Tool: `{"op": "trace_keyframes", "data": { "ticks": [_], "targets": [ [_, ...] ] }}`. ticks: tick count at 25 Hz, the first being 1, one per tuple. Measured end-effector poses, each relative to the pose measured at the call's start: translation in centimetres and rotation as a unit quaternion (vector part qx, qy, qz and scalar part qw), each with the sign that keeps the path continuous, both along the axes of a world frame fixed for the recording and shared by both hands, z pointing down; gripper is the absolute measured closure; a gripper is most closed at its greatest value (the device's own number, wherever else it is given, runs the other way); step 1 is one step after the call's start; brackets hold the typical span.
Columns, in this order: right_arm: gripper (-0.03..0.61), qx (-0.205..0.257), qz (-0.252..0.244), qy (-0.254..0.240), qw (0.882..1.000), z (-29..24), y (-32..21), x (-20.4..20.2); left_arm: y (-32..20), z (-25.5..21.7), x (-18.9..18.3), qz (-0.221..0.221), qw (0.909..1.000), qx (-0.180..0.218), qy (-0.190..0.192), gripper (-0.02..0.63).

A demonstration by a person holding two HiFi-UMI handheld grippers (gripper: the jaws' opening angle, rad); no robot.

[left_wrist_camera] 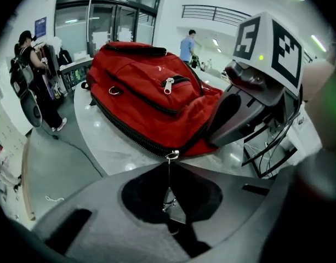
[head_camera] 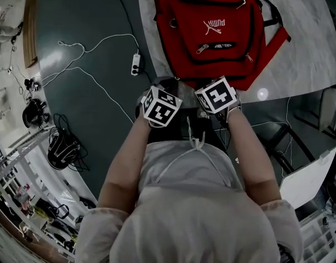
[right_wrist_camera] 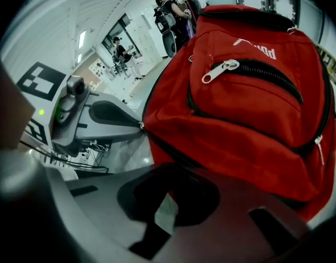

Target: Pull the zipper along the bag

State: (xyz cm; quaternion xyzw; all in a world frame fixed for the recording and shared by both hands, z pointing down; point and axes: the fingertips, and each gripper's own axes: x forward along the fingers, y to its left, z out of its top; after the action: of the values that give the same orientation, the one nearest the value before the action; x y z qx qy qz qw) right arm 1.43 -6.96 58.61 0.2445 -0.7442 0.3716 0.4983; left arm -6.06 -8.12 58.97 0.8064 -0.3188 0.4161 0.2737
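Tension seems the aim: right gripper (right_wrist_camera: 169,167) fingers pinch the bag (right_wrist_camera: 250,119) edge, steadying it on the table (left_wrist_camera: 121,152) — left gripper (left_wrist_camera: 170,164) fingers are clamped on the zipper pull (left_wrist_camera: 171,155).

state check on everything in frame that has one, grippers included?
left gripper: shut on zipper pull
right gripper: fingers together, apparently pinching the backpack's edge
backpack: lying front-up on table
main zipper: closed along the visible stretch
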Motion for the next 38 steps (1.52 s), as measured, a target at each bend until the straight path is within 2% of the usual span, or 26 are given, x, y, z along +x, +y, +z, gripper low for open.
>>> {"op": "trace_keyframes", "data": {
  "ticks": [3,11,19,22,34,38],
  "targets": [
    [0.551,0.003,-0.013,0.012,1.0,0.0,-0.1,-0.1,-0.2,0.1,-0.4,0.019,0.9995,0.013,-0.02,0.594],
    [0.551,-0.01,-0.014,0.024,1.0,0.1,-0.1,-0.1,-2.4,0.0,-2.3,0.039,0.9983,0.024,-0.036,0.594],
    [0.551,0.005,-0.061,0.043,0.997,-0.3,-1.2,-1.4,-4.7,-0.1,-3.5,0.042,0.9988,0.02,-0.015,0.594],
    [0.551,-0.001,-0.062,0.054,0.997,-0.1,-1.2,-1.2,-5.4,-0.1,-3.8,0.046,0.9988,0.017,-0.001,0.594],
    [0.551,-0.032,-0.052,0.066,0.996,0.0,-1.0,-1.1,-10.0,-0.4,-5.6,0.062,0.9973,0.037,-0.012,0.594],
    [0.551,-0.028,-0.045,0.069,0.996,-0.1,-0.9,-1.2,-11.5,-0.7,-6.1,0.061,0.9975,0.036,-0.003,0.594]
  ]
}}
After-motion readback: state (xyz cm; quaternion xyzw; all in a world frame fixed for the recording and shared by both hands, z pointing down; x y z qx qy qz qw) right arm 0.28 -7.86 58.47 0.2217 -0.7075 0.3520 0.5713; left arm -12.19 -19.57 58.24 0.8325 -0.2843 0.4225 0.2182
